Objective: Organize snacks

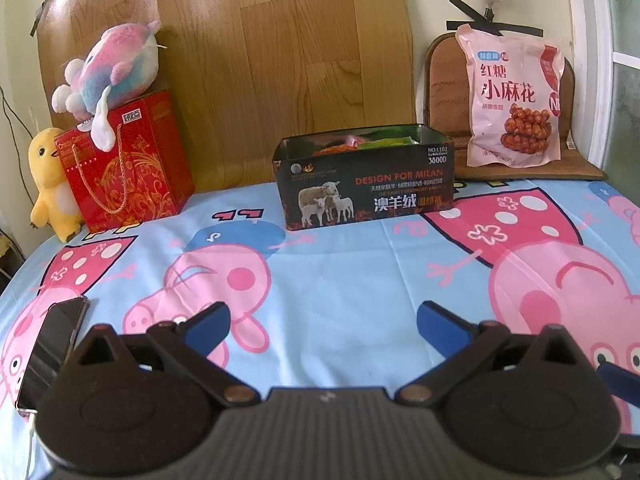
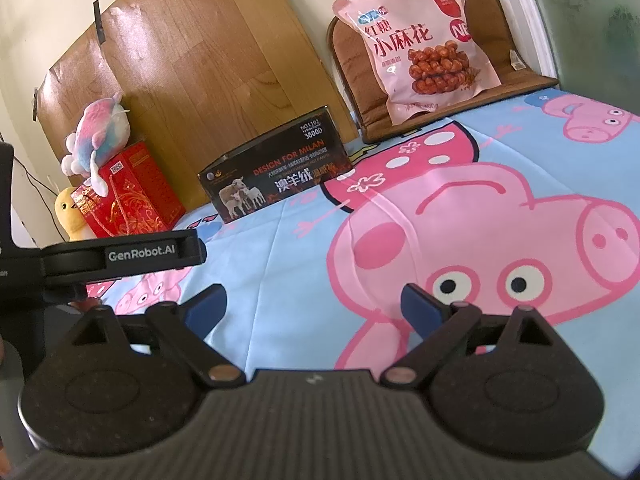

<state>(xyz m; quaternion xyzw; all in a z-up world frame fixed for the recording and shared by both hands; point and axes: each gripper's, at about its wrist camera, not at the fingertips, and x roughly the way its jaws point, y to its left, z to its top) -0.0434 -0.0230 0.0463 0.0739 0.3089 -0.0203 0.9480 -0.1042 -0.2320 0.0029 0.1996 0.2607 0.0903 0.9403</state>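
A dark open box with a sheep picture stands at the back middle of the table; colourful snack packets show inside it. It also shows in the right wrist view. A big pink snack bag leans upright on a brown cushion at the back right, also in the right wrist view. My left gripper is open and empty over the tablecloth, well short of the box. My right gripper is open and empty, low over the cloth.
A red gift bag with a pastel plush on top and a yellow chick plush stand back left. A phone lies at the left edge. The left gripper's body is at my right gripper's left. A pig-print cloth covers the table.
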